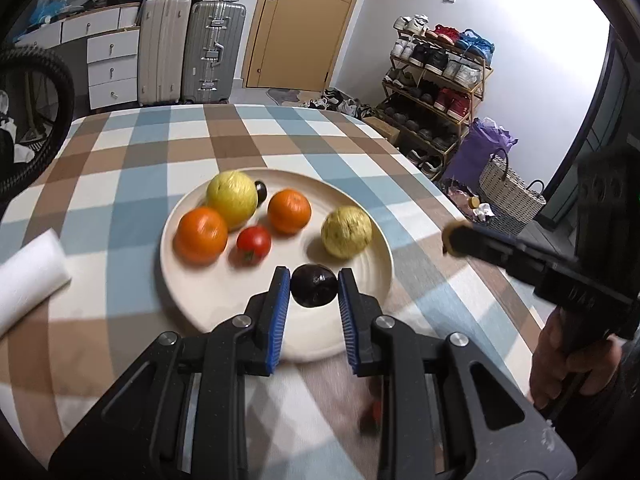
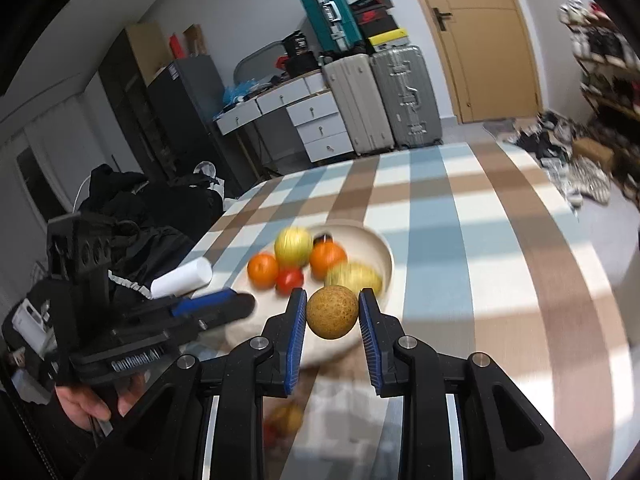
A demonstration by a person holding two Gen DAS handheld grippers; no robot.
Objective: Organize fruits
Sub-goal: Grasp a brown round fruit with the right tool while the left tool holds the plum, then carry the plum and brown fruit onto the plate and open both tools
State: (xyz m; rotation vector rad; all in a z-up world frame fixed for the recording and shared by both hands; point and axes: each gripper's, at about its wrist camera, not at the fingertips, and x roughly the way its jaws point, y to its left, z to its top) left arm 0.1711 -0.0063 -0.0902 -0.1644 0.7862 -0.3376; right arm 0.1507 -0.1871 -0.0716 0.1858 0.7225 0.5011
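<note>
A cream plate (image 1: pixel 320 336) on the checked tablecloth holds a yellow apple (image 1: pixel 232 198), two oranges (image 1: pixel 201 234) (image 1: pixel 289 210), a tomato (image 1: pixel 253 242), a yellow-green fruit (image 1: pixel 346 232) and a small dark fruit (image 1: pixel 262 192) behind the apple. My left gripper (image 1: pixel 314 274) is shut on a dark purple fruit (image 1: pixel 314 290) over the plate's near side. My right gripper (image 2: pixel 332 296) is shut on a round brown fruit (image 2: pixel 332 312), held above the plate's near rim (image 2: pixel 386 256). In the left wrist view the right gripper (image 1: pixel 456 240) reaches in from the right.
A white roll (image 1: pixel 28 276) lies left of the plate. A blurred fruit (image 2: pixel 284 420) lies on the cloth under my right gripper. A hand (image 1: pixel 560 360) holds the right gripper's handle. Suitcases (image 1: pixel 212 52) and a shoe rack (image 1: pixel 436 80) stand beyond the table.
</note>
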